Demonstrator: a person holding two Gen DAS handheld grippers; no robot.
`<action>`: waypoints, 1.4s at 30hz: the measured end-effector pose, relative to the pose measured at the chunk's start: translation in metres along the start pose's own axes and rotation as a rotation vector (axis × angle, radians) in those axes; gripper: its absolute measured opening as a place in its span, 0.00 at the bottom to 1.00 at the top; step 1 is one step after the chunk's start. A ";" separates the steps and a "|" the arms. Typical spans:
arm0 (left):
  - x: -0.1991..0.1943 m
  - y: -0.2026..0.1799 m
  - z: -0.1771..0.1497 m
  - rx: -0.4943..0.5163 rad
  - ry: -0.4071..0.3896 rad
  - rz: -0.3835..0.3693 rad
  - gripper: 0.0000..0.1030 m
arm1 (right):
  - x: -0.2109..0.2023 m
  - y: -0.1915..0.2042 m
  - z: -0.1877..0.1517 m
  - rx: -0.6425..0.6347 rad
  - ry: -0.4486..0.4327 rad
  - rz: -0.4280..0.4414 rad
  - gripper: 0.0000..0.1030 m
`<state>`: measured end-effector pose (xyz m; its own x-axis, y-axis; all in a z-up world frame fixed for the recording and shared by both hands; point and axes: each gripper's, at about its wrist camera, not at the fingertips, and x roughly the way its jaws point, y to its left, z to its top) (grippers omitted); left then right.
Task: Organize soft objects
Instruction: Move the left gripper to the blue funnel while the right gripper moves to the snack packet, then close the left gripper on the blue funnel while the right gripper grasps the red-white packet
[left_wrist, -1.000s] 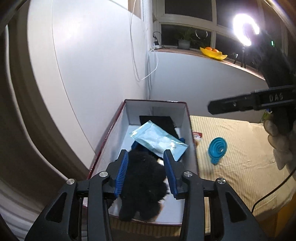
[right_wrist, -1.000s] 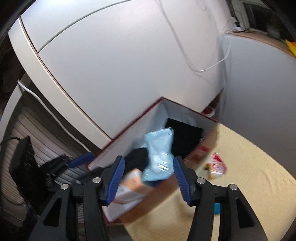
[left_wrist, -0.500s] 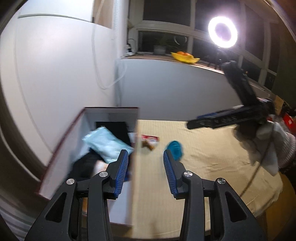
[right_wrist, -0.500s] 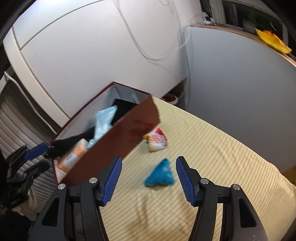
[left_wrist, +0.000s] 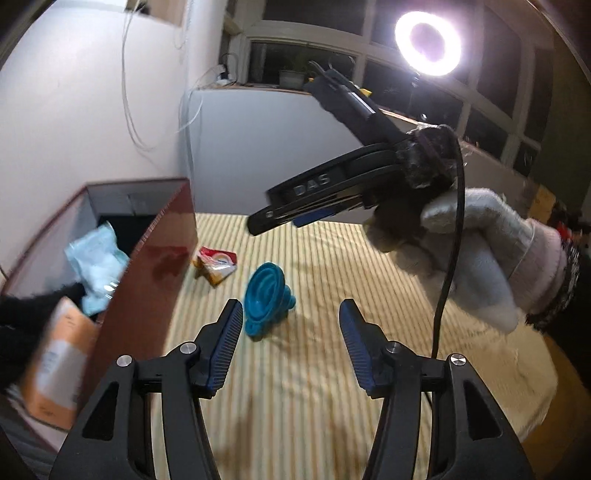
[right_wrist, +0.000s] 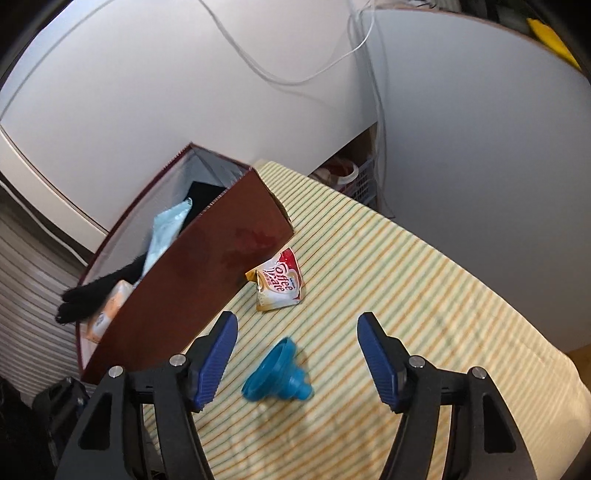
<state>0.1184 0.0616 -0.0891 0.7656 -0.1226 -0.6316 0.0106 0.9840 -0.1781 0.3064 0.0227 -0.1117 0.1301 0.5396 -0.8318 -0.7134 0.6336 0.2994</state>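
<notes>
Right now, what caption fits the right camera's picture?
Open right gripper above blue funnel beside red box.

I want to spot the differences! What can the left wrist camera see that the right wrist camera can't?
Only the left wrist view shows the glowing ring light, the dark windows, and the gloved hand holding the right gripper. Only the right wrist view shows the words on the coffee creamer packet and a basket tucked below the table's far edge. Both show the blue funnel, the red box and the striped cloth.
</notes>
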 end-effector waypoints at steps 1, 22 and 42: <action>0.005 0.002 -0.001 -0.025 -0.005 0.001 0.52 | 0.007 0.003 0.003 -0.019 0.010 0.000 0.62; 0.068 0.011 -0.008 -0.092 0.006 0.021 0.47 | 0.081 0.044 0.021 -0.307 0.100 -0.020 0.61; 0.097 0.003 -0.001 -0.038 0.074 0.045 0.42 | 0.118 0.056 0.027 -0.322 0.158 -0.051 0.28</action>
<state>0.1920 0.0523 -0.1520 0.7153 -0.0892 -0.6931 -0.0480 0.9832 -0.1761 0.3001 0.1369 -0.1810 0.0814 0.4033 -0.9115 -0.8921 0.4373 0.1138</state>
